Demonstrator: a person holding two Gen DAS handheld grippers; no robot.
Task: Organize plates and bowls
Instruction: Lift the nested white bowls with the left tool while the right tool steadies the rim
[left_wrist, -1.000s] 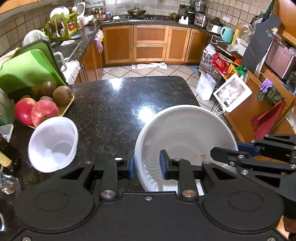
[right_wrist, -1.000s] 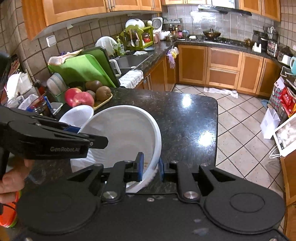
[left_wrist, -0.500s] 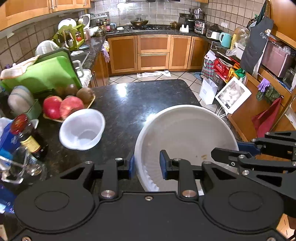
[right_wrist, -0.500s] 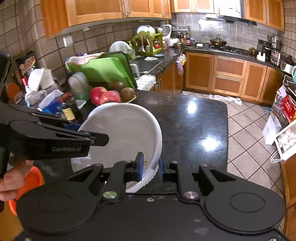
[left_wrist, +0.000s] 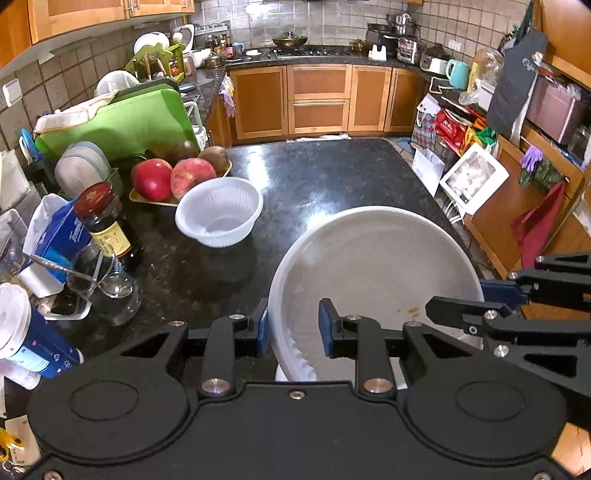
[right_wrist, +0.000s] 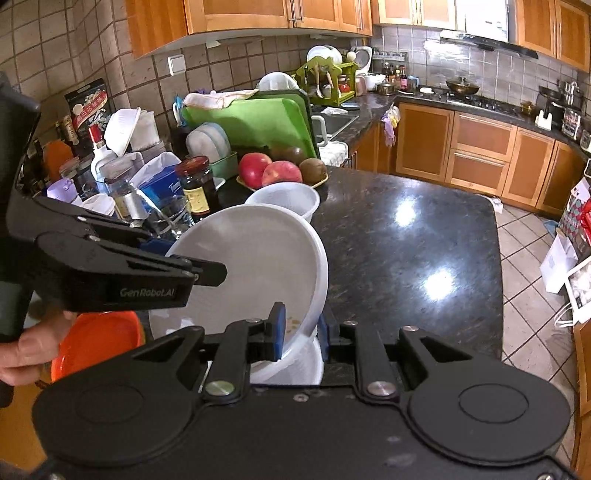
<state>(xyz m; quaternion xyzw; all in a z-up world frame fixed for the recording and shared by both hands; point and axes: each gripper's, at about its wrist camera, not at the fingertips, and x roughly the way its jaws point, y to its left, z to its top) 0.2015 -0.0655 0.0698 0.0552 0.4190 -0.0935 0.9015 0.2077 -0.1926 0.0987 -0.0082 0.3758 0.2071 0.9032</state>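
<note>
White plastic, the big bowl (left_wrist: 373, 266) is held tilted above the dark granite counter (left_wrist: 332, 177), gripped on two sides of its rim. The left gripper (left_wrist: 291, 328) is clenched on the rim at the bowl's near left edge, one blue pad (left_wrist: 263, 328) outside the wall and the other inside. The right gripper (right_wrist: 300, 334) pinches the opposite rim, its pads tight on the thin wall; in the left wrist view it reaches in from the right edge. A few brown specks lie inside the bowl near that grip. A smaller ribbed white bowl (left_wrist: 219, 210) sits upright on the counter, just in front of a tray of fruit (left_wrist: 173, 177) and apart from the big bowl. Left of it stand a dark jar (left_wrist: 101, 218) with a red lid, a glass (left_wrist: 107, 284) and a blue packet (left_wrist: 59, 236). An orange bowl (right_wrist: 96, 339) shows low in the right wrist view, beside the hand (right_wrist: 26, 347) on the left gripper's handle. Green boards (right_wrist: 255, 114) lean behind the fruit.
</note>
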